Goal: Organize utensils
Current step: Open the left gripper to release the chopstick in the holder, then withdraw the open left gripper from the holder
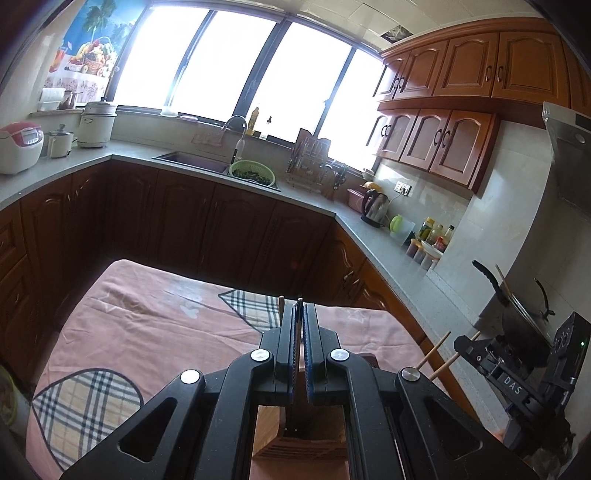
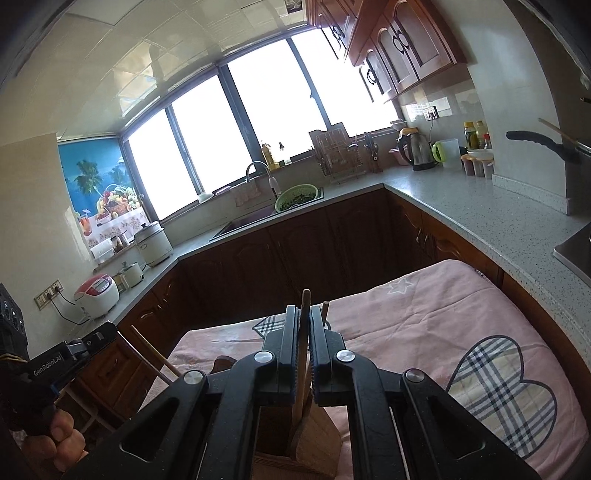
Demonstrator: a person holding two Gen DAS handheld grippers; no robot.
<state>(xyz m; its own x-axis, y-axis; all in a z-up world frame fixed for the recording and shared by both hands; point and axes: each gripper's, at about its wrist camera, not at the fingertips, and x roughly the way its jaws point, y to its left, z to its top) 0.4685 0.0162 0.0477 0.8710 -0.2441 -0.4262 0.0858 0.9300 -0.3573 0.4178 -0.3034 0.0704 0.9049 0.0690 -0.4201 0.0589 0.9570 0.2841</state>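
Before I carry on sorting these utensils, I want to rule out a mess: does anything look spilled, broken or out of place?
Nothing spilled or broken shows. Two small oddities: a ceiling panel near the upper cabinets is open to a dark gap, and the pink cloth on the table lies rumpled.

Black gripper (image 1: 300, 314) frames, silver screws, seemingly blue pads, white lettering.

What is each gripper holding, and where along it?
Left gripper pinches wooden chopsticks mid-shaft; right gripper pinches a second pair, also mid-shaft, with the ends sticking out.
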